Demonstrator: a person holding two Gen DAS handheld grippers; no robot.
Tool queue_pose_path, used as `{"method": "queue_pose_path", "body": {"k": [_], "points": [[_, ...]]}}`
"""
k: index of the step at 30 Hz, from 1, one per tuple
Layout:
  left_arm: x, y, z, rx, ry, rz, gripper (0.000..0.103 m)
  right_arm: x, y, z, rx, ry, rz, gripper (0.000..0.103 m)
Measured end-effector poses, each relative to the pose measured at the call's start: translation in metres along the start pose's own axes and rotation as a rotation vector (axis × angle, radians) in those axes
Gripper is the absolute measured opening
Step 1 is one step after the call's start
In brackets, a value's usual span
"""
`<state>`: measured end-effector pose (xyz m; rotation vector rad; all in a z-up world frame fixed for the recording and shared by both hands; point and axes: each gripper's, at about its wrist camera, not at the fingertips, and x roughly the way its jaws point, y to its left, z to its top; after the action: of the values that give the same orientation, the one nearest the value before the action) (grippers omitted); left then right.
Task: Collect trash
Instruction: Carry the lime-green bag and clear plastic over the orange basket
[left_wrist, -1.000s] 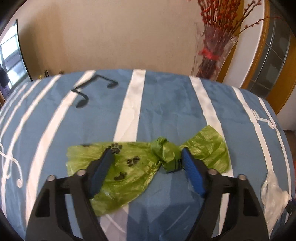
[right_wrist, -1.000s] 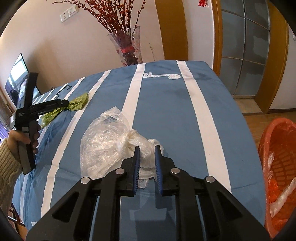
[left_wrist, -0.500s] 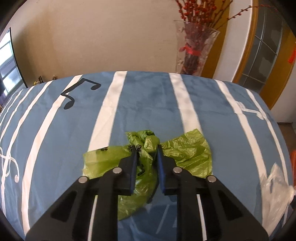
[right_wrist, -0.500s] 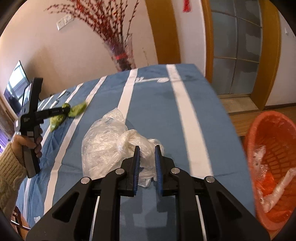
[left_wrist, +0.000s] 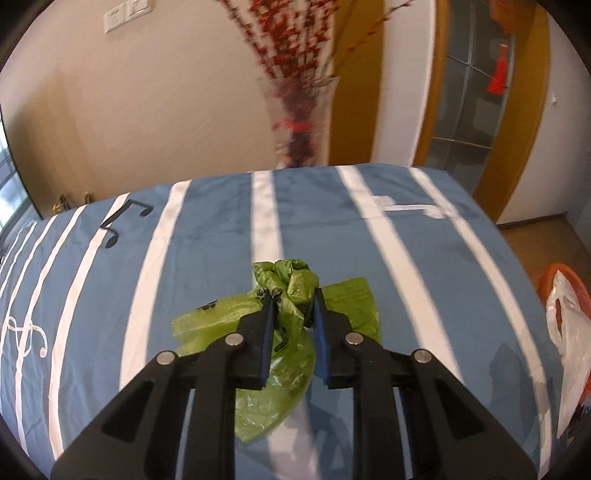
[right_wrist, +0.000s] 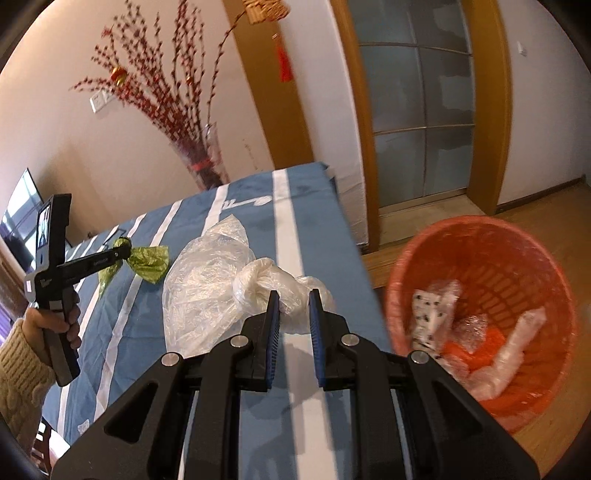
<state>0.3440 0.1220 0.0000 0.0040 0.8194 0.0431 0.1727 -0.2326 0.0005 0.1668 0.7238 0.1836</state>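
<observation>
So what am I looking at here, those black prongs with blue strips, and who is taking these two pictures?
No robot here: a person holds a hand-squeezed grasping tool in each hand, and a small camera on each looks along its two prongs. One picture comes from the left tool, pinching the knot of a green bag. The other comes from the right tool, pinching a knotted clear plastic bag. It also shows the left tool from the side, gripped in the person's hand. Both bags are over a blue striped cloth. On the floor stands an orange basket that already holds wrappers.
</observation>
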Motion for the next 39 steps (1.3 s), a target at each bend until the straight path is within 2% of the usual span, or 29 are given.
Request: {"method": "queue_pose_path", "body": {"k": [9,27,39], "points": [[-0.031,-0.061,-0.002,0.070,-0.030,-0.082,0.020,-0.037,-0.044,-0.006,0.072,-0.057,-0.050,0.016],[-0.079,-0.200,-0.025,0.234,-0.053,-0.328,0.020,-0.079,-0.119,-0.016,0.217,-0.131,-0.198,0.016],[-0.077,-0.262,-0.041,0.285,-0.022,-0.435,0.020,-0.090,-0.154,-0.018,0.288,-0.173,-0.290,0.016]]}}
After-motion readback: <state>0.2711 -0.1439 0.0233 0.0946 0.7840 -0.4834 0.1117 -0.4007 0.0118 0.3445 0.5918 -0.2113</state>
